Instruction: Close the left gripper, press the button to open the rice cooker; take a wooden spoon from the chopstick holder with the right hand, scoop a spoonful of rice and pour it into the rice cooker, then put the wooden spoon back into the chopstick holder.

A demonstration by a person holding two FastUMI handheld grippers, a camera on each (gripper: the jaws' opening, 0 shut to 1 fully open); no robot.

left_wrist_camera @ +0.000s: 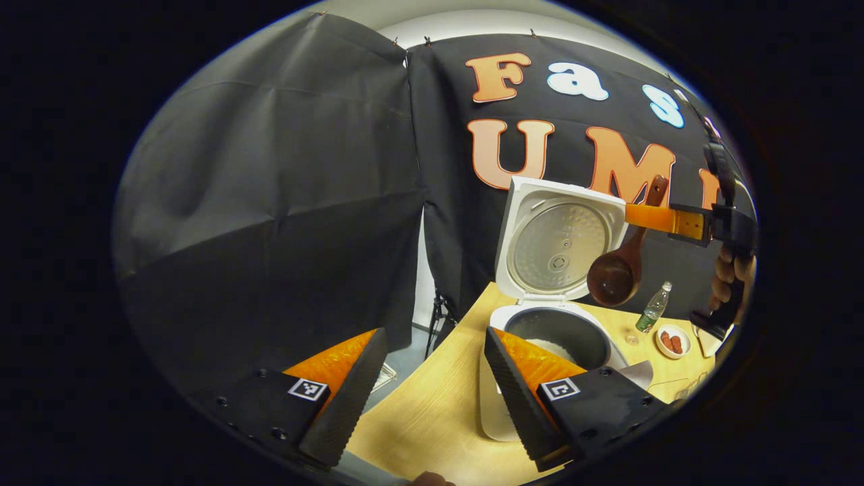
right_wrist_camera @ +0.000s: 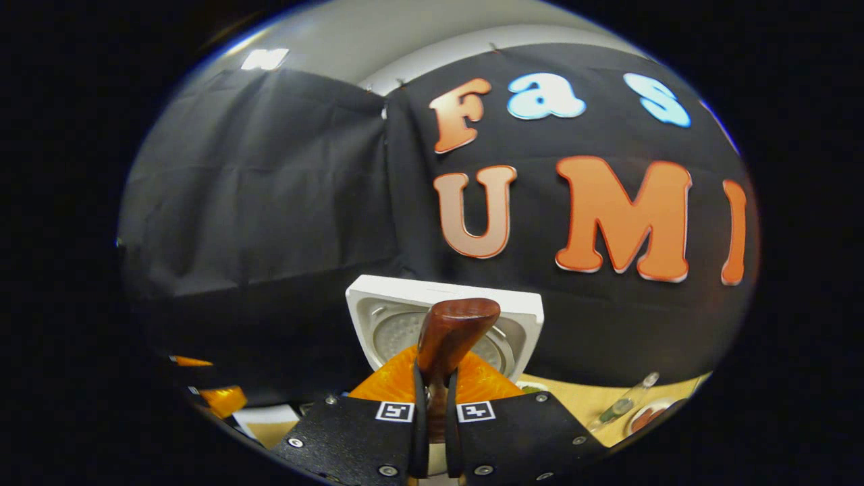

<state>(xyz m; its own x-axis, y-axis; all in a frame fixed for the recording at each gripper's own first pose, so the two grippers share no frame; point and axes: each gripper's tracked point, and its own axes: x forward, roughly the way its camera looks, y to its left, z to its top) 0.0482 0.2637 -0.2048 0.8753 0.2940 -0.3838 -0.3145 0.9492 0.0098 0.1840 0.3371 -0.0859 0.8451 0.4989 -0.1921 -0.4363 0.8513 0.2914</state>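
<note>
Right claw (right_wrist_camera: 432,418) clamped on wooden spoon (left_wrist_camera: 617,270) handle, long axis near vertical, bowl hanging above open rice cooker (left_wrist_camera: 557,337), slightly right of pot. Left claw (left_wrist_camera: 432,385) wide, empty, near table (left_wrist_camera: 432,418).

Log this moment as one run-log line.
rice cooker: lid open, rice inside | right gripper: shut on wooden spoon, bowl hanging above the pot | left gripper: open, empty

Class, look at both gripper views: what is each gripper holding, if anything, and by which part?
The right gripper holds the dark brown wooden spoon by its handle, jaws closed on it. The left gripper holds nothing; jaws apart.
</note>
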